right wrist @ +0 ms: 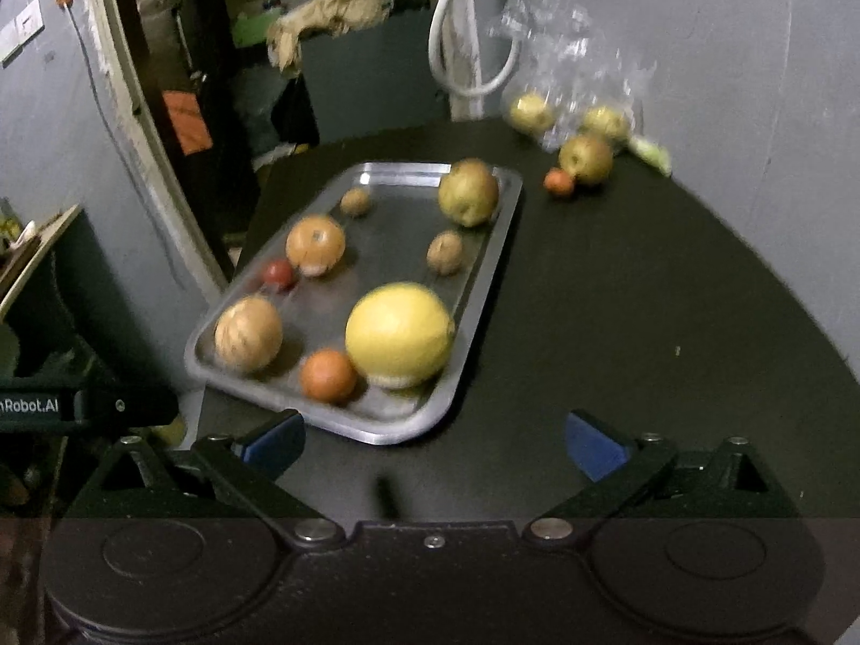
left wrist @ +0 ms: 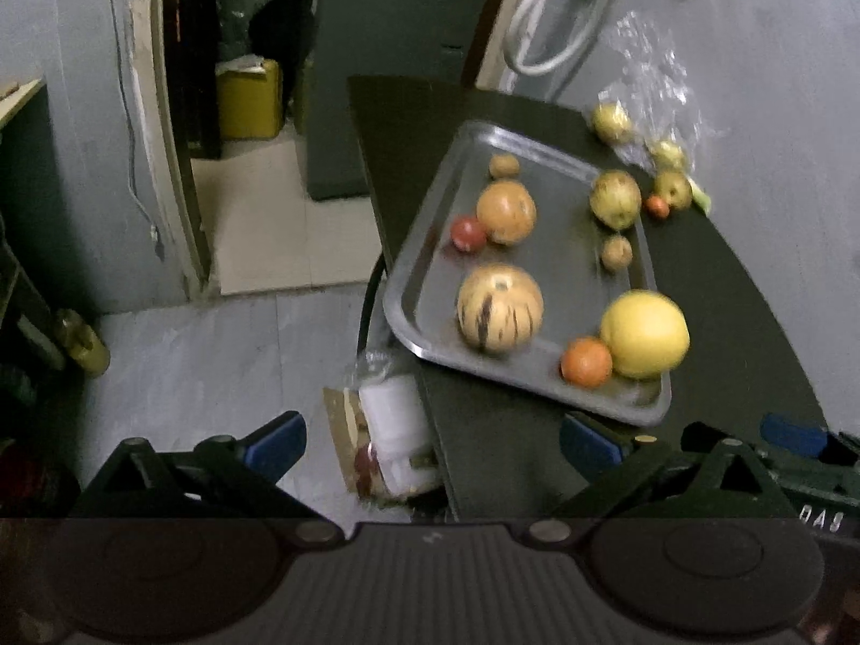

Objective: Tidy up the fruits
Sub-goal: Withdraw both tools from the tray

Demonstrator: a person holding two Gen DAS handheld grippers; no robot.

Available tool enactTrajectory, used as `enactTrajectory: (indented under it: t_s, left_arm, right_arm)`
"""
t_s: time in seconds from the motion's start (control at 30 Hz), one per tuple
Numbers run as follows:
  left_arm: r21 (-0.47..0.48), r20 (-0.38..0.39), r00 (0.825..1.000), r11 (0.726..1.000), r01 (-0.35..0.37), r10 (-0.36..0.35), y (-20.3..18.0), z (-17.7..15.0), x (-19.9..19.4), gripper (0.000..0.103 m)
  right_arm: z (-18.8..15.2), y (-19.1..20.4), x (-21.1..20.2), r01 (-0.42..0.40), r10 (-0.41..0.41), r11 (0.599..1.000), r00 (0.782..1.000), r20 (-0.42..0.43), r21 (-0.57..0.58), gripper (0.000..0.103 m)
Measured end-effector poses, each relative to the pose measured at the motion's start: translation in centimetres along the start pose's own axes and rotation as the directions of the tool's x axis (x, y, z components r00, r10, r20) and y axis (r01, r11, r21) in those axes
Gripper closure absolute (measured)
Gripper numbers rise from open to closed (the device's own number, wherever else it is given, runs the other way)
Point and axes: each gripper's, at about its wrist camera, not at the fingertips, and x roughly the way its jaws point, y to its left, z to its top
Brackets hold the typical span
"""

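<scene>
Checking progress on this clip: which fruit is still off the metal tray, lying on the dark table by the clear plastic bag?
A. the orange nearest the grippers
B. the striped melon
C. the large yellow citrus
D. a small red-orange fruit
D: the small red-orange fruit lies on the table beside a green-brown pear near the plastic bag, outside the tray.

A dark round table (right wrist: 618, 290) stands against a grey painted wall (right wrist: 725, 54), where a white cable loop (right wrist: 473, 43) hangs. To the far left an open doorway with a pale worn frame (left wrist: 166, 161) shows a dim room, a yellow canister (left wrist: 250, 99) and light floor tiles (left wrist: 279, 236).
</scene>
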Motion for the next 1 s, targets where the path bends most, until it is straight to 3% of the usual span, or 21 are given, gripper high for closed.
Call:
enactTrajectory:
  t_s: [0.2,0.57,0.8,1.0]
  left_arm:
    - [0.077,-0.051,0.998,0.997,0.031,-0.027,-1.8,-1.5,-0.1,0.001]
    - [0.177,-0.105,0.990,0.978,0.108,-0.091,-5.6,-1.4,0.4,0.001]
    - [0.248,-0.120,0.984,0.956,0.159,-0.132,-8.4,-0.7,0.7,0.001]
    - [0.289,-0.087,0.986,0.943,0.162,-0.143,-10.4,0.6,0.6,0.001]
  right_arm:
    - [-1.1,-1.2,-0.3,0.028,-0.027,0.999,0.997,-0.067,0.020,0.001]
    - [-1.0,-4.1,-2.2,0.122,-0.120,0.992,0.988,-0.100,0.020,0.001]
    - [1.6,-7.7,-4.0,0.192,-0.190,0.981,0.980,-0.051,0.032,0.001]
    - [5.0,-11.2,-5.2,0.216,-0.218,0.972,0.976,0.012,0.094,0.001]
